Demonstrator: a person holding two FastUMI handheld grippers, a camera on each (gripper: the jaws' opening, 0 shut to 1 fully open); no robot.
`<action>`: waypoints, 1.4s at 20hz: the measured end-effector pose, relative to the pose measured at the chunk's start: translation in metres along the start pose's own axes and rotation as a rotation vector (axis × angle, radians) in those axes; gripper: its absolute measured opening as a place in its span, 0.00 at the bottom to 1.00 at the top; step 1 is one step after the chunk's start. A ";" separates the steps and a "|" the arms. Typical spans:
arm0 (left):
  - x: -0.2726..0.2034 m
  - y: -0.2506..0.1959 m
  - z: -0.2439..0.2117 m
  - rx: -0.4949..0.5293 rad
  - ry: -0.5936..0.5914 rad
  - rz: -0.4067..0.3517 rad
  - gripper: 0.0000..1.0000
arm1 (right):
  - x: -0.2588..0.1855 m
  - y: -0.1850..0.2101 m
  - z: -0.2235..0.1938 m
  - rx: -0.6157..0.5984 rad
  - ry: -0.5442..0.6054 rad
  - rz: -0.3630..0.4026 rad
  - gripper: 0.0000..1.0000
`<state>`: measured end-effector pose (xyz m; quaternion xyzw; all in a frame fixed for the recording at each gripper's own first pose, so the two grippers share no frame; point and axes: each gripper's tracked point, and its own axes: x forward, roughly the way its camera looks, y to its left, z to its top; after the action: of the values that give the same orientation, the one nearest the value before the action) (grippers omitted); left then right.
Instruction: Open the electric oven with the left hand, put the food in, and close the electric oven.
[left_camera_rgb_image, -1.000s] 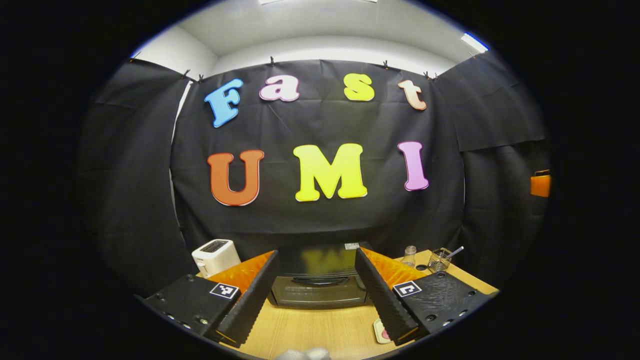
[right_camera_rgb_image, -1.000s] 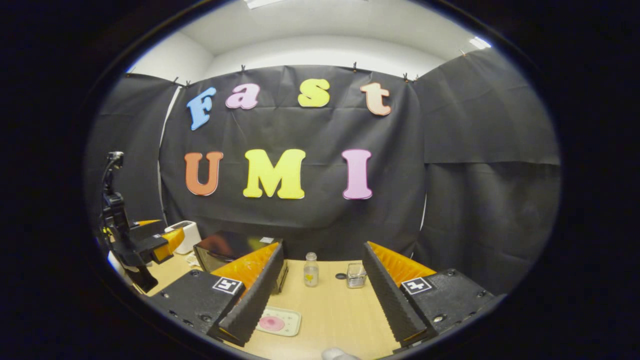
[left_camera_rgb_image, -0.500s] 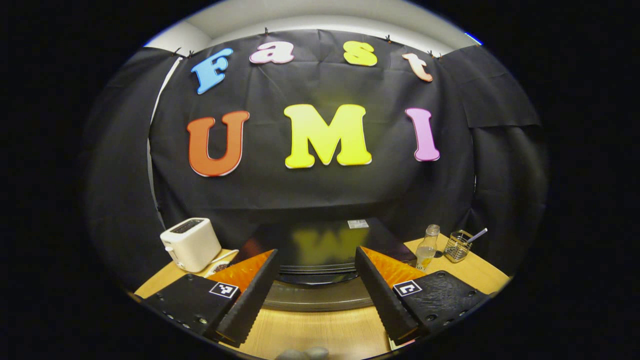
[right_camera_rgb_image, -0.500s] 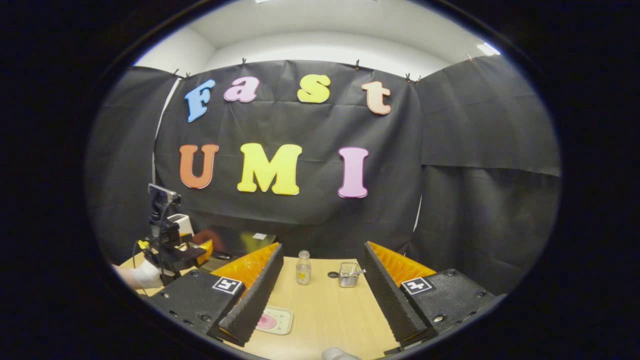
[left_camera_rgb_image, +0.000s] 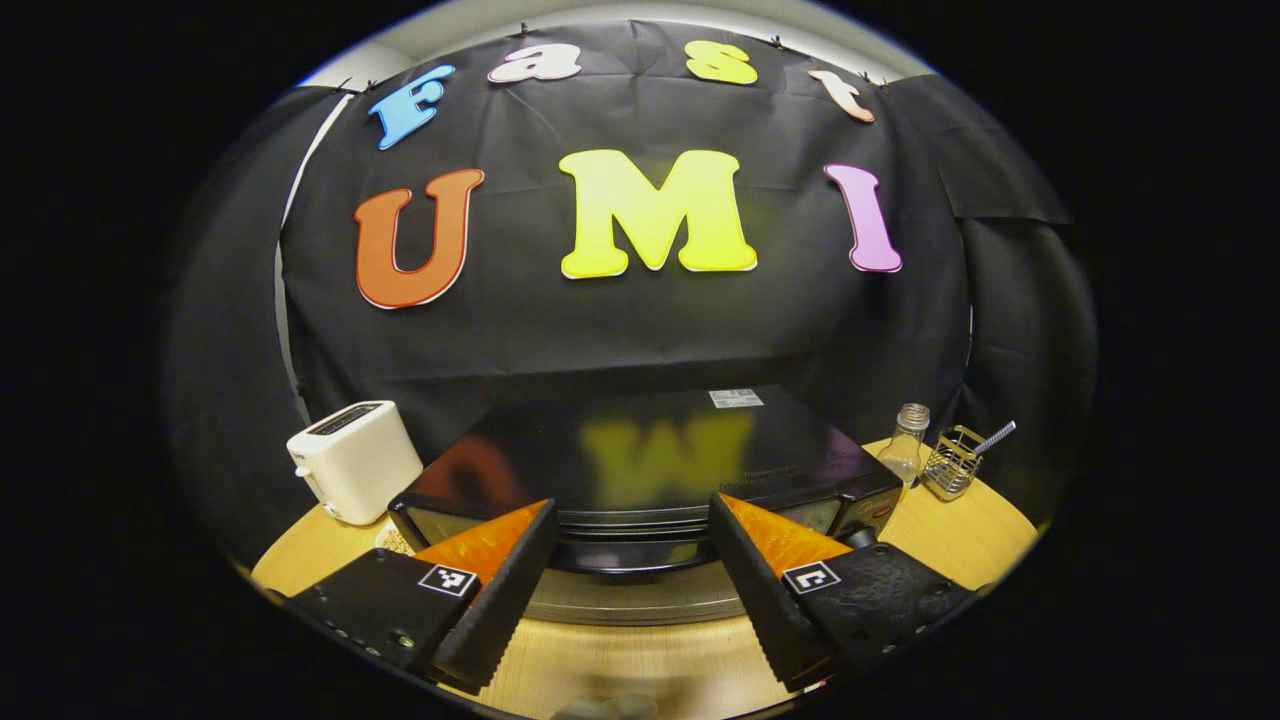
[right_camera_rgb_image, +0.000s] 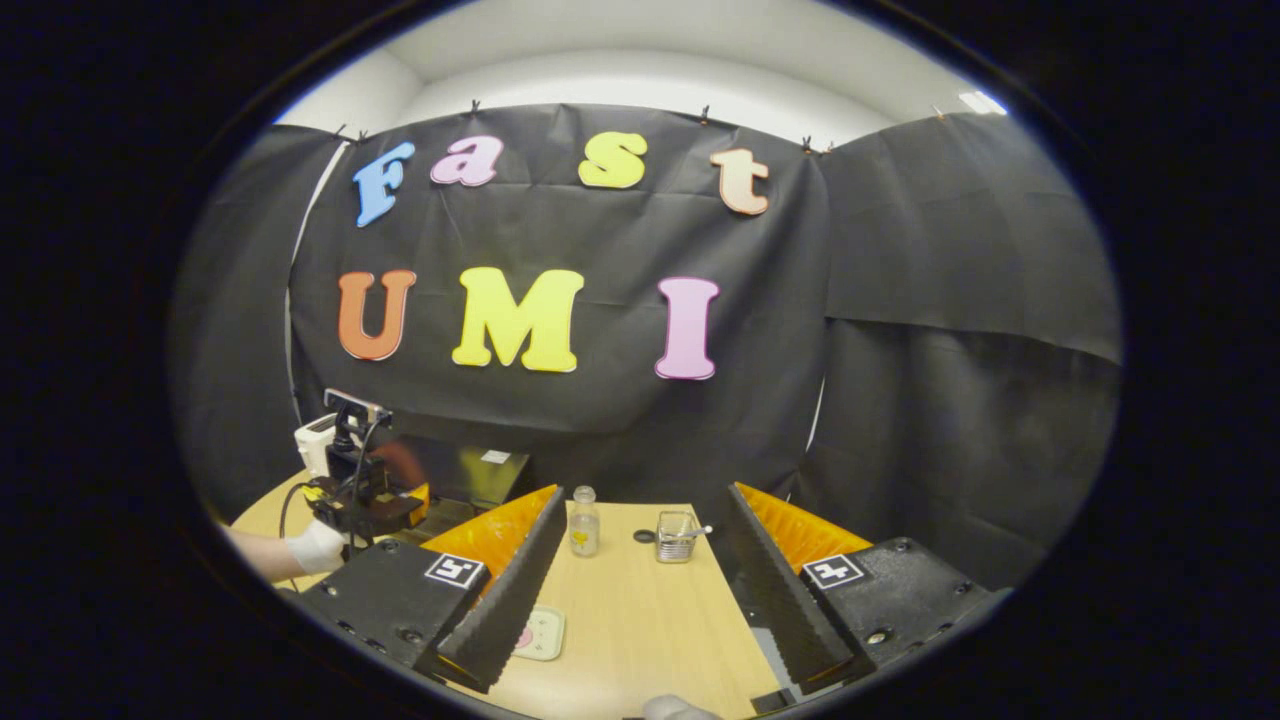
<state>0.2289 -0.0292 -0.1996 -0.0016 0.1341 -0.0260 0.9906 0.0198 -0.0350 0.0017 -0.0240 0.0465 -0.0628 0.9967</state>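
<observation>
Bottom of the left gripper view: the left hand-held gripper (left_camera_rgb_image: 632, 580) spread wide, holding nothing, right at the electric oven (left_camera_rgb_image: 640, 480) door handle mid-frame. Door looks closed, so basically everything's left. Right gripper view: right hand-held gripper (right_camera_rgb_image: 640, 590) wide too, food plate (right_camera_rgb_image: 541, 633) lower centre on the tabletop (right_camera_rgb_image: 640, 610), bottle (right_camera_rgb_image: 584, 521) beyond.

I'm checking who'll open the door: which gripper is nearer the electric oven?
Left. The left gripper is right at the electric oven, open fingers flanking its front handle. The right gripper hangs over bare table, with the oven off to its left.
</observation>
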 end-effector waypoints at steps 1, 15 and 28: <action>-0.001 -0.001 0.000 -0.001 -0.005 0.001 0.96 | 0.001 0.001 0.000 0.007 0.000 0.003 1.00; -0.060 0.000 -0.036 -0.014 0.043 -0.005 0.96 | -0.018 0.010 -0.017 0.045 0.013 0.023 1.00; -0.109 -0.002 -0.112 -0.013 0.169 -0.023 0.97 | -0.052 0.018 -0.043 0.031 0.054 0.019 1.00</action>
<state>0.0946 -0.0249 -0.2784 -0.0073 0.2172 -0.0366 0.9754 -0.0334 -0.0126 -0.0373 -0.0064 0.0728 -0.0547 0.9958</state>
